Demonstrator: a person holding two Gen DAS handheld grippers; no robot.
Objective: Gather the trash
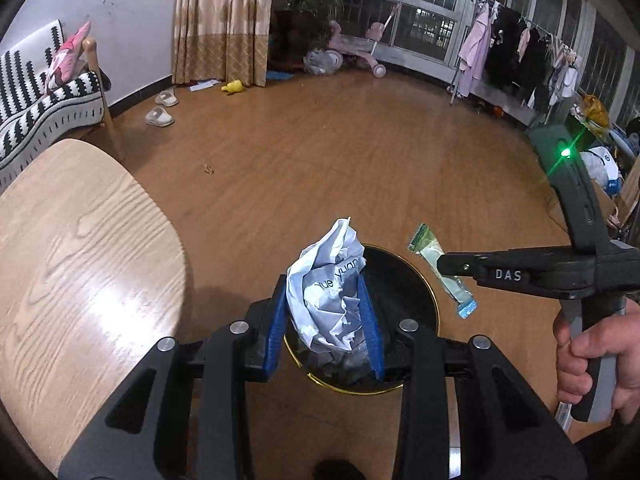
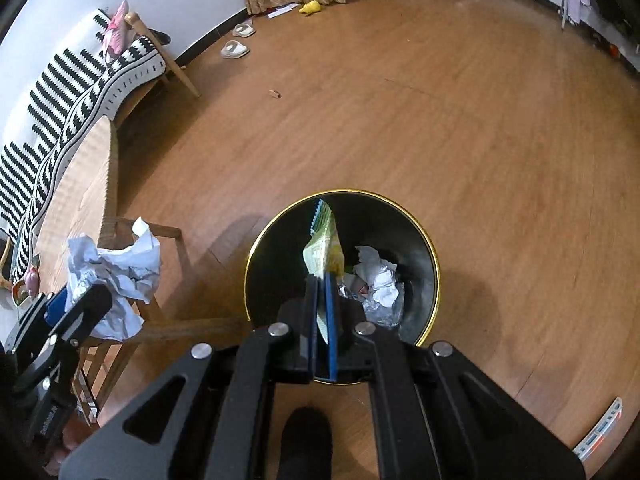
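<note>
Both grippers are hovering over the black bin [image 2: 416,236]. The left gripper [image 1: 326,312] is clamping crumpled paper [image 1: 334,280], light and springy, squeezed at mid-bulk. The right gripper [image 2: 323,300] is pinching a thin, probably slippery wrapper [image 2: 325,250] by its end above the bin's left rim.

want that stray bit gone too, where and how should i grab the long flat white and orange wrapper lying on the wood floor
The long flat white and orange wrapper lies flat on the wooden floor, so probably come straight down from above and pinch across its narrow width near the middle, one finger on each long edge.
</note>
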